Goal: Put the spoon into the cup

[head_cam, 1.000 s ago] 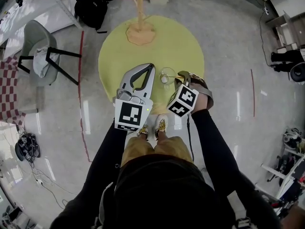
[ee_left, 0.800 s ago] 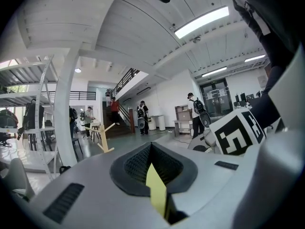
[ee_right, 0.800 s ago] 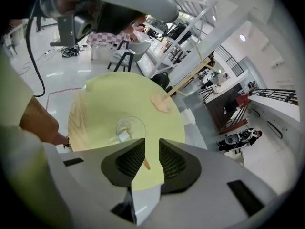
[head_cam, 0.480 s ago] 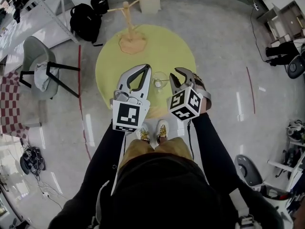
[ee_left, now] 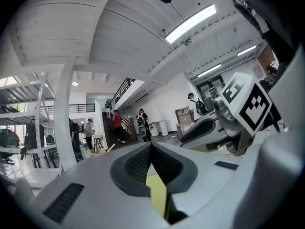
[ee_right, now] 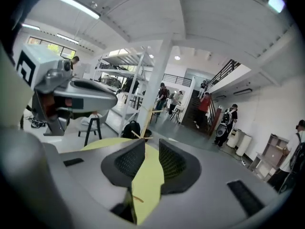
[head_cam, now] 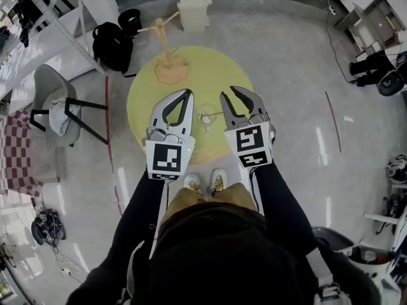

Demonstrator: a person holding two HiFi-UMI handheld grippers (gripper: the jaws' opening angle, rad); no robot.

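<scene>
Spoon: the spoon (head_cam: 217, 113) is thin and hard to see. It seems to stick out of the cup (head_cam: 205, 115), and its handle leans toward the right gripper.
Left gripper: the left gripper (head_cam: 186, 94) has its tips pressed together. It holds nothing. Its own view (ee_left: 151, 147) shows only a bit of yellow table under the tips.
Right gripper: the right gripper (head_cam: 230, 94) has its jaws spread apart. Nothing is pinched in them. Its own view (ee_right: 151, 149) shows yellow table in the gap.
Cup: it is clear glass. From above, it sits between the two grippers, near the front edge of the table.
Table: the table (head_cam: 232, 75) is round and yellow.
Wooden stand: the wooden stand (head_cam: 166, 53) is at the far side of the table, well apart from the cup. It has pegs and stands upright.
Floor things: a white bin (head_cam: 194, 11) stands behind the table. A black backpack (head_cam: 113, 43) and a grey chair (head_cam: 54, 97) are off to the left.
Shoes: the person's shoes (head_cam: 205, 183) are just beside the table's near edge.
</scene>
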